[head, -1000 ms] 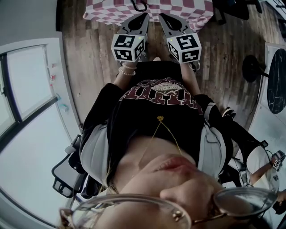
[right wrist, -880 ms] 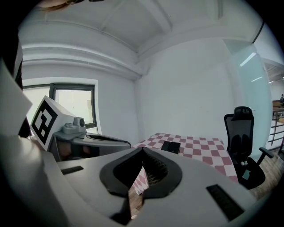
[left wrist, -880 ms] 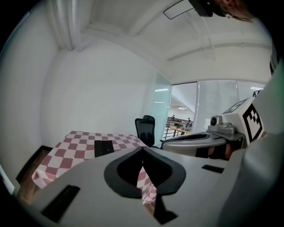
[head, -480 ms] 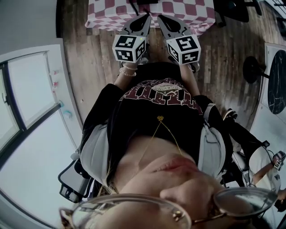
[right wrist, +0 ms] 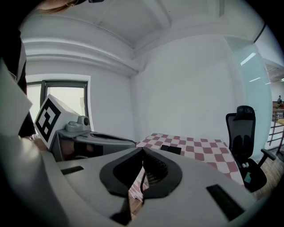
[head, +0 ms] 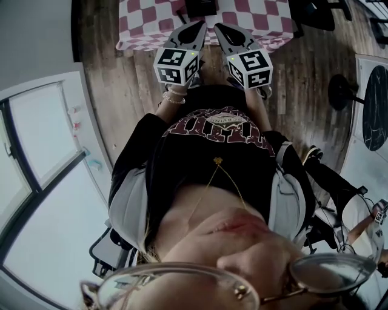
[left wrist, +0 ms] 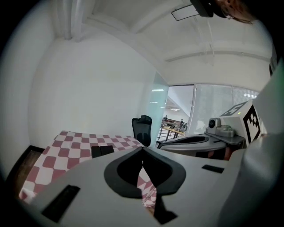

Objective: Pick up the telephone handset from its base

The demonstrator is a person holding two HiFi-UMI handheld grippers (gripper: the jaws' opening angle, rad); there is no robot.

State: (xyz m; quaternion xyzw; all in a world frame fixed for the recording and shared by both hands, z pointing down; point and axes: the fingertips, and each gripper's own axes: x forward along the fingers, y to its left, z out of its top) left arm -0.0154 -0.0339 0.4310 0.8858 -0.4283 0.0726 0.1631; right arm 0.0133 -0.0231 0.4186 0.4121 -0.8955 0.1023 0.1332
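Note:
A black telephone (head: 200,7) lies on a table with a red-and-white checked cloth (head: 145,24) at the top of the head view. It also shows as a flat dark shape, the phone (left wrist: 102,150) in the left gripper view and the phone (right wrist: 171,149) in the right gripper view; handset and base cannot be told apart. My left gripper (head: 197,25) and right gripper (head: 219,26) are held side by side in front of the person's body, their tips over the table's near edge. The left gripper (left wrist: 143,148) and the right gripper (right wrist: 143,150) are both shut with nothing between the jaws, well short of the phone.
A black office chair (left wrist: 142,128) stands beyond the table, seen as the chair (right wrist: 243,133) at the right. Wooden floor (head: 127,91) surrounds the table. A large window (head: 42,139) is at the left, a round black stand base (head: 342,91) at the right.
Both grippers have moved forward together toward the checked table, and more of the table and the phone shows at the top of the head view. Both stayed shut.

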